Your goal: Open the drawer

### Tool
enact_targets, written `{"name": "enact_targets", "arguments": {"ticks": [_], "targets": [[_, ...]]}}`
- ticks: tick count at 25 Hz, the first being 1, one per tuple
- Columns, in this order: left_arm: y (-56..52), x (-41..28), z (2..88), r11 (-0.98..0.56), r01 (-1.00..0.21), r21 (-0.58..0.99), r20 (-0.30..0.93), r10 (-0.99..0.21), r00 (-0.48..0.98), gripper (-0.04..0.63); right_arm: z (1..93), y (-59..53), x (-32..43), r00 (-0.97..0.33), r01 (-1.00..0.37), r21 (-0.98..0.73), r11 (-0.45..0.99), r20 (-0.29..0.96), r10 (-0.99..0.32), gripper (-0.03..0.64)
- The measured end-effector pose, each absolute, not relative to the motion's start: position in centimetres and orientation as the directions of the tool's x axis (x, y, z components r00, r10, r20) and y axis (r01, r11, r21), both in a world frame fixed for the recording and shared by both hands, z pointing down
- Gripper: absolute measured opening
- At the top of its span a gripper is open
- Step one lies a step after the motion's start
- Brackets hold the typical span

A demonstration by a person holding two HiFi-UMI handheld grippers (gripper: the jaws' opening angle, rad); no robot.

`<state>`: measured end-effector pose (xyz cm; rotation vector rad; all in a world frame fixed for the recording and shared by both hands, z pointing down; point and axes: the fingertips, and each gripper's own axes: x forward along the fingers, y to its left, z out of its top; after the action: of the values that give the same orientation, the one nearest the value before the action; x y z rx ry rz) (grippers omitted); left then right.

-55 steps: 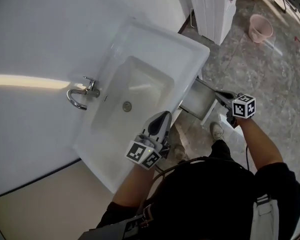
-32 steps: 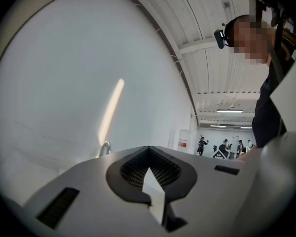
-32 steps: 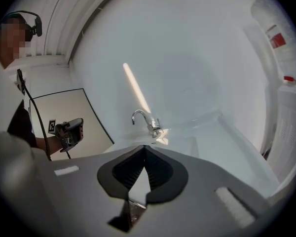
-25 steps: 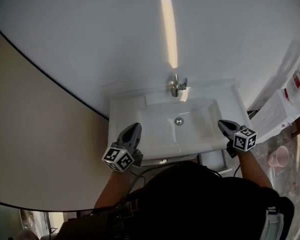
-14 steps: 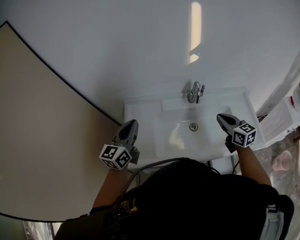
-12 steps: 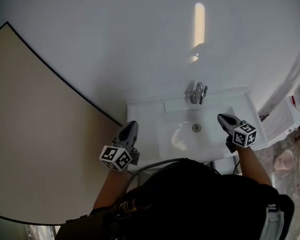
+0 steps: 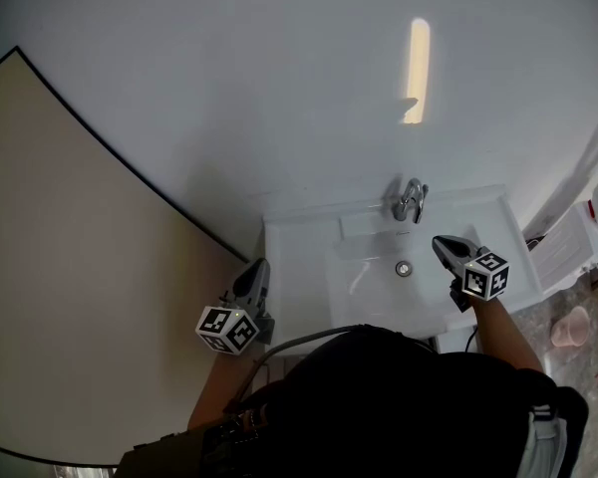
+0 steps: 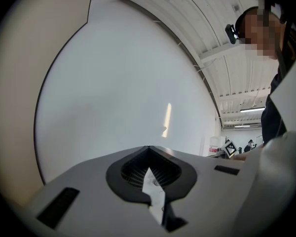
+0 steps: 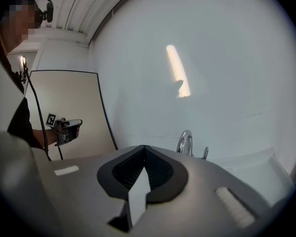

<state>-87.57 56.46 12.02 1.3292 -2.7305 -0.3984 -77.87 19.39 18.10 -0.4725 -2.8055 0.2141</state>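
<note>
Hand-held gripper on the left [image 7: 258, 270] hangs just off the front left corner of the white washbasin [image 7: 299, 267]. It points level at the wall [image 7: 229, 88], and its marker cube [image 7: 226, 329] sits back by the person's wrist. In the left gripper view its two jaws are closed tip to tip with nothing caught between them, and only bare white wall lies ahead.

On the right, the other hand-held gripper [image 7: 443, 244] is held over the right side of the bowl. It is just to the right of the drain [image 7: 404, 268] and short of the chrome tap [image 7: 410, 200]. Its jaws are pressed together as well, and empty. In the right gripper view it tips slightly downward, with the tap standing a little to the right of its closed tips.

The person stands square to the basin, body close against its front edge, one arm out on either side. Behind the tap, a pale streak of light [image 7: 416, 68] runs up the wall. A beige panel [image 7: 70, 267] with a dark border covers the wall further left. A pink bucket [image 7: 570, 326] stands on the stone floor well off to the right.

The drawer belongs under the basin, and from above the person's torso and right forearm cover that spot. A pale sliver shows below the basin's front edge beside the right forearm, but I cannot tell whether it is the drawer. Neither hand-held gripper is near it.
</note>
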Motion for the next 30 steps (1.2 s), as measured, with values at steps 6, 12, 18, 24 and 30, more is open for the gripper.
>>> {"name": "enact_targets", "arguments": {"ticks": [6,12,18,24,30], "targets": [[53.2,-88.2,12.1,0.626,-0.723,0.291,-0.05,-0.745,-0.665,0.002,17.0,16.0,-80.3,-0.882,0.36,-0.186,0.914,0.252,0.398,0.002],[48.2,-87.4,11.9,0.604,-0.738,0.3,-0.057,-0.761,-0.646,0.002,16.7,12.7,-81.2,-0.866,0.394,-0.207,0.895,0.243,0.437,0.002],[46.7,-86.9,12.4,0.592,-0.751,0.293,-0.034,-0.778,-0.627,0.0,18.0,12.6,-81.6,-0.854,0.405,-0.193,0.894,0.268,0.445,0.0],[47.5,-87.1,12.9,0.598,-0.743,0.302,-0.035,-0.772,-0.635,0.002,18.3,12.9,-81.7,-0.86,0.398,-0.177,0.9,0.271,0.433,0.0],[47.5,-86.8,12.9,0.582,-0.756,0.3,-0.038,-0.785,-0.619,0.002,18.4,13.2,-81.2,-0.864,0.388,-0.169,0.906,0.276,0.422,0.0]]}}
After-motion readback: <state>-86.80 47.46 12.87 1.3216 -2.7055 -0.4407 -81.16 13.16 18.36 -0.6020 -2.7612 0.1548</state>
